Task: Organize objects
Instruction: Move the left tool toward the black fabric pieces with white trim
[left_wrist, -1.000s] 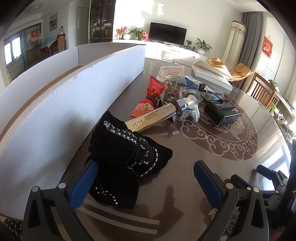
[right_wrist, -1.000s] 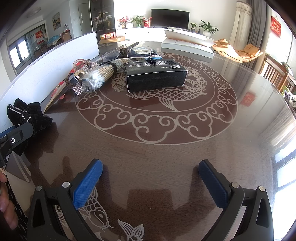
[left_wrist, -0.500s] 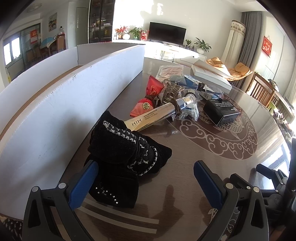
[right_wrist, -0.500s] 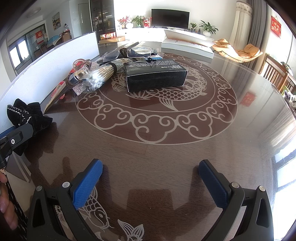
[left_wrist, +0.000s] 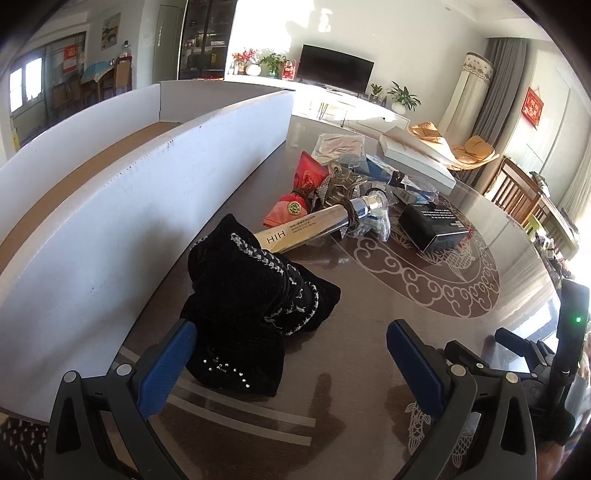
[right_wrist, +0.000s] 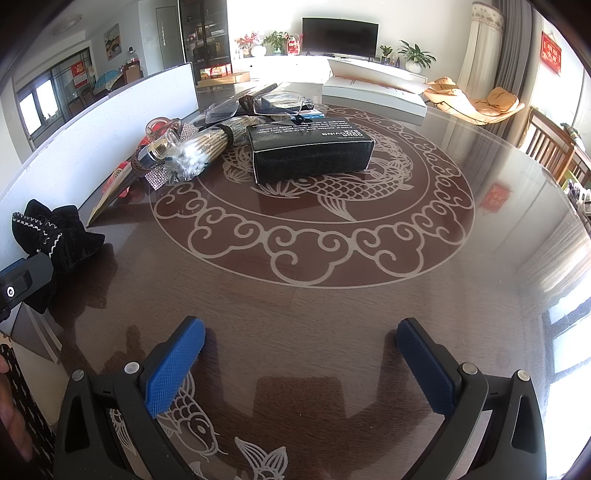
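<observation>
Nothing moved; black pouch (left_wrist: 255, 306) touching spread left claw's (left_wrist: 291, 350) left finger.

Your sunlit living room beyond the table

You have a dark television (right_wrist: 340, 35) on a low white cabinet (right_wrist: 291, 64) against the far wall, potted plants (right_wrist: 415, 59) beside it, grey curtains (left_wrist: 498, 85) at right, wooden chairs (left_wrist: 517, 192) nearby, and windows (right_wrist: 37, 107) at far left.
</observation>
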